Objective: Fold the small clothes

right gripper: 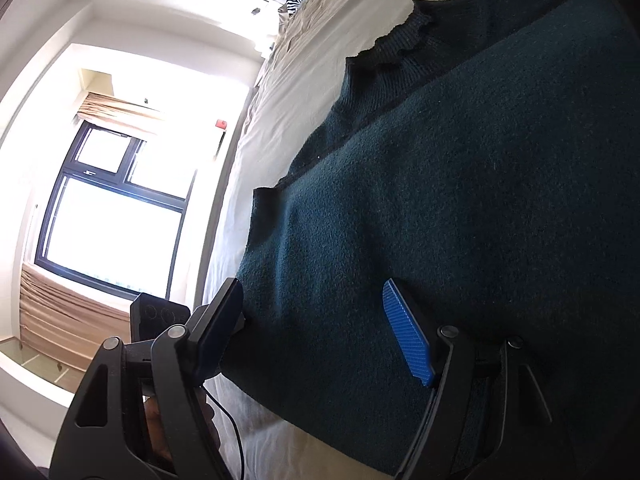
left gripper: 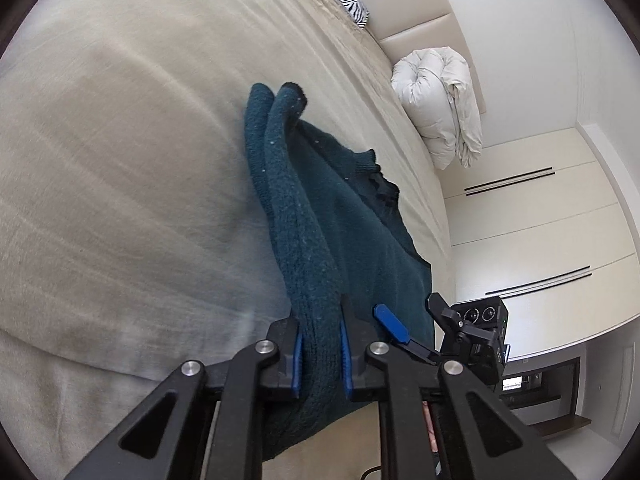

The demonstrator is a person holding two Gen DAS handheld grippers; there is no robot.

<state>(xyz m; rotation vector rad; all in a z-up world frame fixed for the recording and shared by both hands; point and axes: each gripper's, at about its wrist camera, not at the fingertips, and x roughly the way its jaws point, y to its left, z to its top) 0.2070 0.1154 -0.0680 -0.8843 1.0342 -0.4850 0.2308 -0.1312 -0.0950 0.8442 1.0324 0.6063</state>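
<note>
Teal knit sweater (left gripper: 320, 216) lies on the bed (left gripper: 120, 140), one bunched fold pinched between my left gripper (left gripper: 322, 354) pads. My right gripper (right gripper: 320, 332) stands wide open, cloth spread between its jaws, gripping nothing. It looks soft, thick and floppy; I'd take the hem edge.
</note>
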